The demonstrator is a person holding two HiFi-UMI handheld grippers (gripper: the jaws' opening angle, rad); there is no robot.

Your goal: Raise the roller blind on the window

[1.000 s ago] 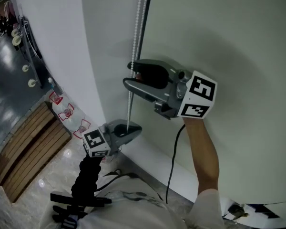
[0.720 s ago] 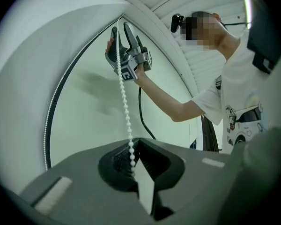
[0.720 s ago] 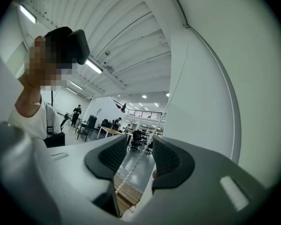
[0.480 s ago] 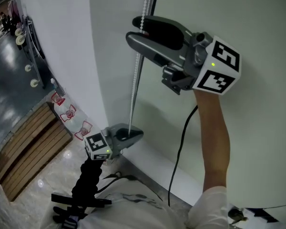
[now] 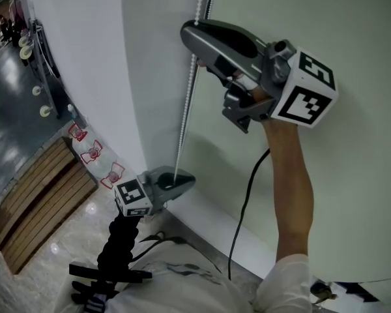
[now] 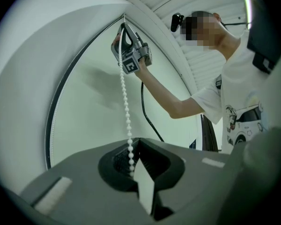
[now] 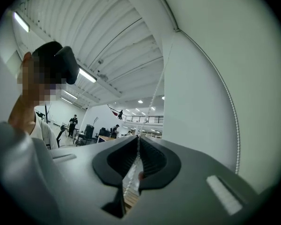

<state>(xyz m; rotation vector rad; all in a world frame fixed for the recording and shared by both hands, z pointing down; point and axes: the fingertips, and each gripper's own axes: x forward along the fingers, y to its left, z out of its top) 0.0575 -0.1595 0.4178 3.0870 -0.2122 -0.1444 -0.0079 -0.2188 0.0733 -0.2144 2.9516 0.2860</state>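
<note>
The pale roller blind (image 5: 352, 175) fills the right of the head view. Its white bead chain (image 5: 186, 109) hangs along the blind's left edge. My right gripper (image 5: 190, 32) is high on the chain; its jaws have just been closing and are now shut, with the chain (image 7: 152, 97) pinched between them (image 7: 138, 138). Lower down, my left gripper (image 5: 182, 180) points level and is shut on the same chain (image 6: 126, 111), whose beads run into its jaws (image 6: 133, 142). The left gripper view also looks up at the right gripper (image 6: 125, 26) and the blind (image 6: 93, 107).
A white curved wall (image 5: 85, 57) stands left of the blind. A black cable (image 5: 244, 194) hangs from the right gripper. Wooden slats (image 5: 39, 194) and red-and-white markings (image 5: 91, 154) lie on the floor below, and a black stand (image 5: 104, 272) is near my body.
The right gripper has risen along the chain with jaws open, then closed on the chain at the higher spot. The left gripper has stayed where it was.
</note>
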